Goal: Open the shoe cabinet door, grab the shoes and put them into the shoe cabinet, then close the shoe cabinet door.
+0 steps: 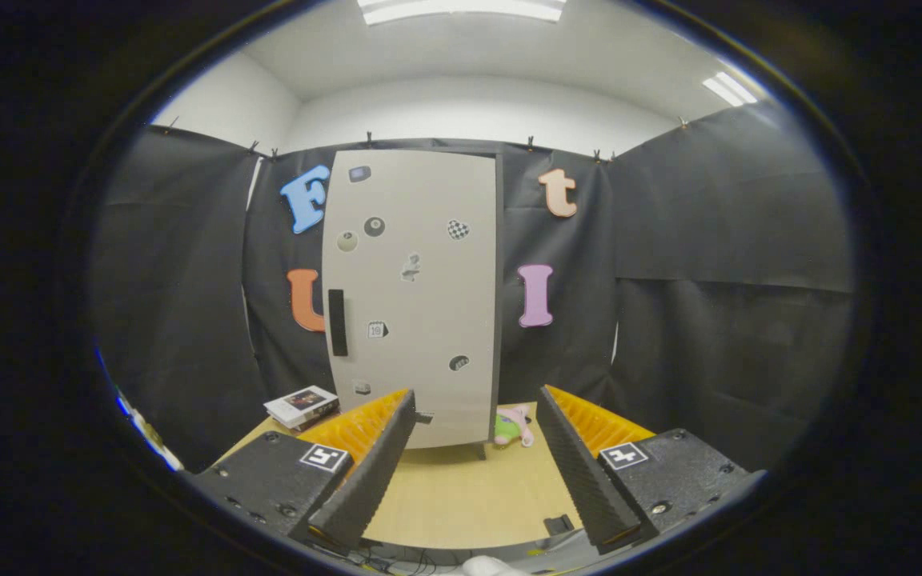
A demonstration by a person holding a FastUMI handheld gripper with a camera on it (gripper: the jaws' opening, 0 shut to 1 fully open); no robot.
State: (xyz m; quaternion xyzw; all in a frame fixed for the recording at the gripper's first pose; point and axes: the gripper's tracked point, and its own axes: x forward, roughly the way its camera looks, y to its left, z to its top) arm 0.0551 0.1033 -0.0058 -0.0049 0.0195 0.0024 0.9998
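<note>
One shoe cabinet with its door closed and one dark handle is seen upright on the counter beyond the hand-held gripper, whose two fingers are held wide apart with nothing between them, while one small stack of books and one plush toy are placed beside the cabinet base.

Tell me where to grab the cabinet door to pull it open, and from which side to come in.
Grip the dark vertical handle near the left edge of the shoe cabinet door. It is a narrow upright bar, so come straight from the front with a finger on each side of it. The gripper is open, well short of the door, with nothing between its fingers.
</note>
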